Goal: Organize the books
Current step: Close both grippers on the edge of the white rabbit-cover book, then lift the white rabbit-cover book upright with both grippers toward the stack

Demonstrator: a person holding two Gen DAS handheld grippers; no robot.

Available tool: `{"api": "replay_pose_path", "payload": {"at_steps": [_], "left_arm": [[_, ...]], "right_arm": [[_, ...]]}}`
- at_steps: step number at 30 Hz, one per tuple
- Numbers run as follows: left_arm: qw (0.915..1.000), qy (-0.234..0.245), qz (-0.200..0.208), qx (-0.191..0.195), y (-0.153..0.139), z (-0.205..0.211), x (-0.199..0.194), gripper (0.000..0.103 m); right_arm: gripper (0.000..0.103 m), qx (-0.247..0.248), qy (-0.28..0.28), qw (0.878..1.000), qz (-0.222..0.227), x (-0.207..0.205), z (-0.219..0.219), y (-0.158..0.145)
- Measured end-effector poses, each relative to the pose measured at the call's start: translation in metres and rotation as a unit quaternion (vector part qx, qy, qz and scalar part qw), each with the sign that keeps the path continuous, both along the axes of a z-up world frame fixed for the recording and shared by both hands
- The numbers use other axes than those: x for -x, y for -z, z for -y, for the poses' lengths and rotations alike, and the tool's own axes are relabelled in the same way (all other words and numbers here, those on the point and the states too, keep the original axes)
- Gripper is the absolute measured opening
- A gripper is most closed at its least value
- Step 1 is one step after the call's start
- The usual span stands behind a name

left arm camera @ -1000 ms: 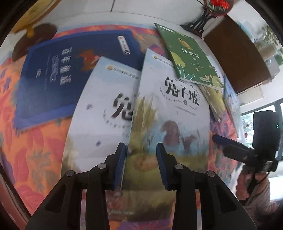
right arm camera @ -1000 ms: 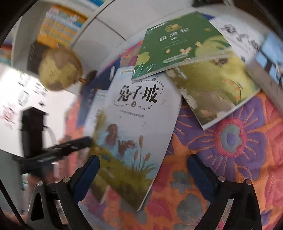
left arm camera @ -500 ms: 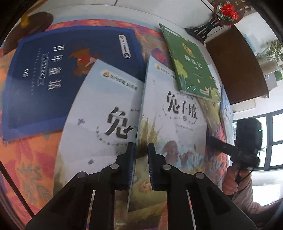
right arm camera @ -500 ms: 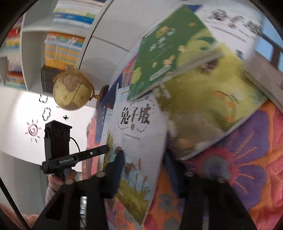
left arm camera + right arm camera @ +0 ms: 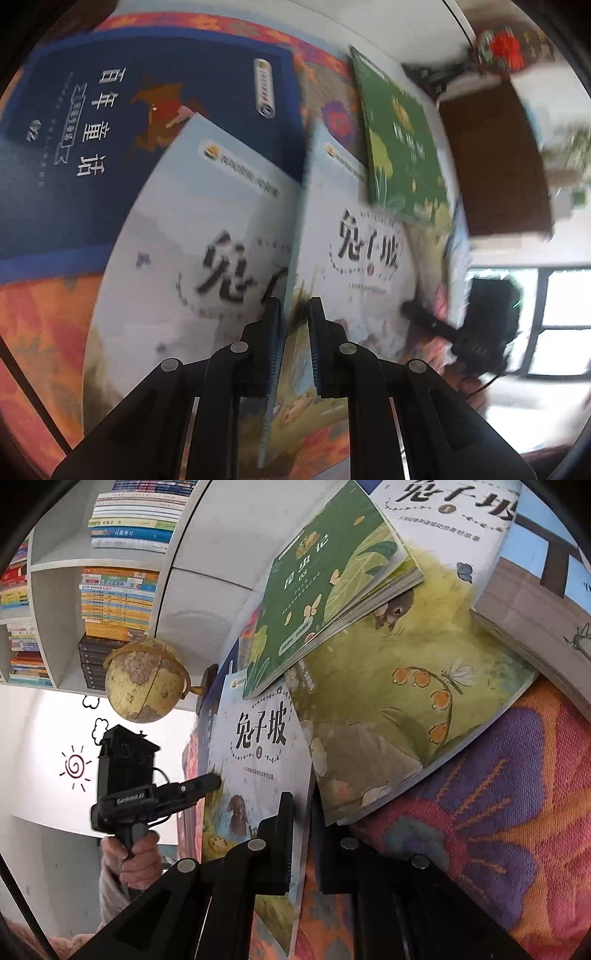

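A pale rabbit picture book (image 5: pixel 369 236) lies on top of a matching copy (image 5: pixel 207 236), slightly tilted. My left gripper (image 5: pixel 295 308) is shut on its left edge. In the right wrist view the same book (image 5: pixel 258 746) has my right gripper (image 5: pixel 301 803) shut on its right edge. Each gripper shows in the other's view: the right gripper (image 5: pixel 406 308) at the book's far side, the left gripper (image 5: pixel 216 780) held by a hand. A green book (image 5: pixel 325 576) overlaps the top corner of the held book.
A dark blue book (image 5: pixel 110 147) lies at the back left on the flowered cloth (image 5: pixel 498 794). A yellow-green book (image 5: pixel 406 701) and a thick one (image 5: pixel 535 602) lie to the right. A globe (image 5: pixel 144 679) and filled shelves (image 5: pixel 118 590) stand behind.
Both grippers closed on the rabbit book's opposite edges; the right one went from wide open to shut. The left gripper slid to the book's left edge, which is now slightly raised.
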State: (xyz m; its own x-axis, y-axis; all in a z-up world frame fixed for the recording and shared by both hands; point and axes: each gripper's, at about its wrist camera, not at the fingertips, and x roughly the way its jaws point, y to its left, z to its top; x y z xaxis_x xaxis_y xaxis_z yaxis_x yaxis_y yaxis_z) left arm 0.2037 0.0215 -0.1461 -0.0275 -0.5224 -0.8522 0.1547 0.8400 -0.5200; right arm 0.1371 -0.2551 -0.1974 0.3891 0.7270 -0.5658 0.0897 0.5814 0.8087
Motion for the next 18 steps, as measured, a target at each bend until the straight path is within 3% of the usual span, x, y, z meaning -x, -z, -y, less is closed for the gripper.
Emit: {"api": "replay_pose_path", "payload": {"at_steps": [5, 12, 18], "left_arm": [[0.9992, 0.015, 0.008, 0.037, -0.014, -0.014, 0.028, 0.011], [0.9992, 0.028, 0.029, 0.005, -0.029, -0.037, 0.049, 0.011], [0.9994, 0.015, 0.032, -0.003, -0.034, -0.068, 0.059, 0.011]], "right_arm": [[0.009, 0.019, -0.017, 1.000, 0.011, 0.009, -0.011, -0.011], [0.009, 0.030, -0.074, 0.996, 0.048, 0.018, -0.063, -0.040], [0.009, 0.022, -0.077, 0.995, 0.052, 0.015, -0.091, -0.048]]}}
